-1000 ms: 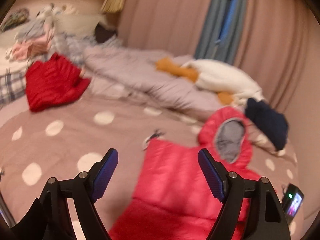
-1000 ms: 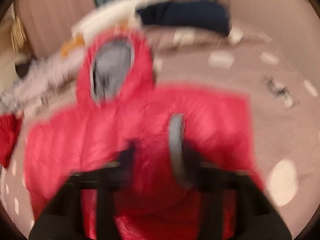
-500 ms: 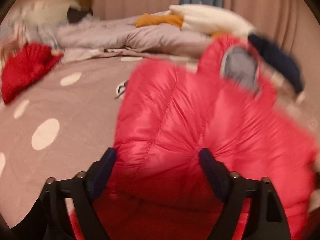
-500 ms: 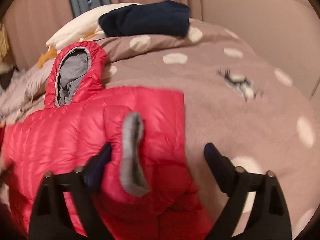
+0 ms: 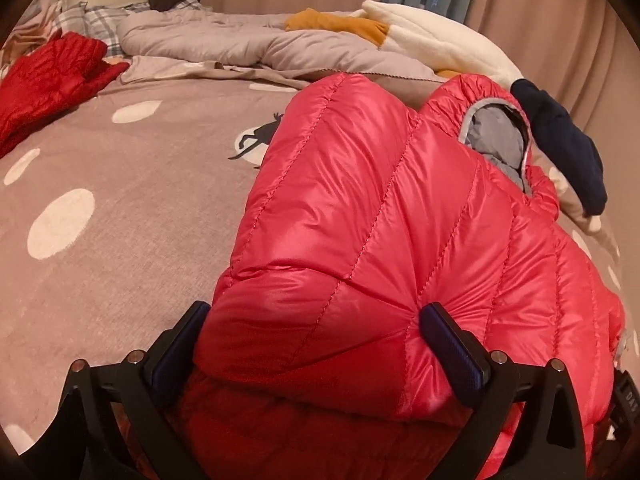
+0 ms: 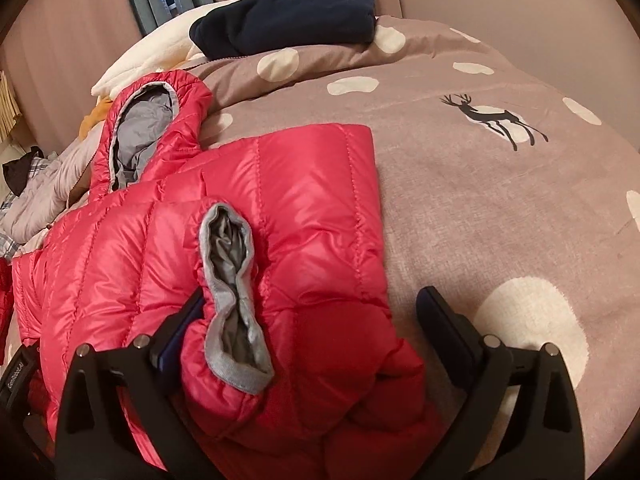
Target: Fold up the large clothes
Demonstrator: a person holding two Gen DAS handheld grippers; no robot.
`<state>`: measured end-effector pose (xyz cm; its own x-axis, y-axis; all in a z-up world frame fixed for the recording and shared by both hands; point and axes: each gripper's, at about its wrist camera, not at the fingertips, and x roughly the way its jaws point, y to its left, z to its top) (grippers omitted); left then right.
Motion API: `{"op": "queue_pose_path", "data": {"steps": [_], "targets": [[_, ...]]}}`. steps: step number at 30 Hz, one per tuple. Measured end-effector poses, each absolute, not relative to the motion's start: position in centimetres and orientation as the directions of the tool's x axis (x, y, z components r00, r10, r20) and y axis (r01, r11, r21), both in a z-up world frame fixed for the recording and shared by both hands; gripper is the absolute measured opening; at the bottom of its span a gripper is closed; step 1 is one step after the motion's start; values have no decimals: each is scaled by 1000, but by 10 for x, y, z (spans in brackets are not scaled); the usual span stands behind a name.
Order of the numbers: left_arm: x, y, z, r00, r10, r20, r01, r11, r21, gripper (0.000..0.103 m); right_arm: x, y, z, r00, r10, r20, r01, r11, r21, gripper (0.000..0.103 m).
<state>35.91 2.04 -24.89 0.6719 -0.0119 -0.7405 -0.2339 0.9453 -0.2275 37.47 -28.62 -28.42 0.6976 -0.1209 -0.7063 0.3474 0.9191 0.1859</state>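
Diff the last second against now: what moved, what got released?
Right tongs have just opened, letting the grey-cuffed sleeve drop folded onto the pink down jacket. Left tongs opened wider and came down around the jacket's folded bulk. Navy garment and red jacket unchanged.

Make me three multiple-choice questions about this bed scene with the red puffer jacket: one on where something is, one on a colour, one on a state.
1. Where does the navy garment lie?
A. beyond the jacket's hood
B. under the sleeve cuff
C. on the floor

2. What colour is the hood lining of the red puffer jacket?
A. yellow
B. grey
C. black

3. How does the right hand-held gripper stand?
A. shut on the cuff
B. shut on the bedspread
C. open

Answers: 1 A, it sits past the hood on the dotted bedspread. 2 B, grey fabric shows inside the hood opening. 3 C, its fingers stand wide apart around the sleeve cuff, having just opened.
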Motion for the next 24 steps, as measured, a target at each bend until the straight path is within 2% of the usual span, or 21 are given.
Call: {"op": "queue_pose_path", "data": {"steps": [24], "targets": [[357, 26, -251, 683, -37, -730, -230, 937, -263, 102, 369, -288, -285, 703, -123, -700, 349, 918, 190, 102]]}}
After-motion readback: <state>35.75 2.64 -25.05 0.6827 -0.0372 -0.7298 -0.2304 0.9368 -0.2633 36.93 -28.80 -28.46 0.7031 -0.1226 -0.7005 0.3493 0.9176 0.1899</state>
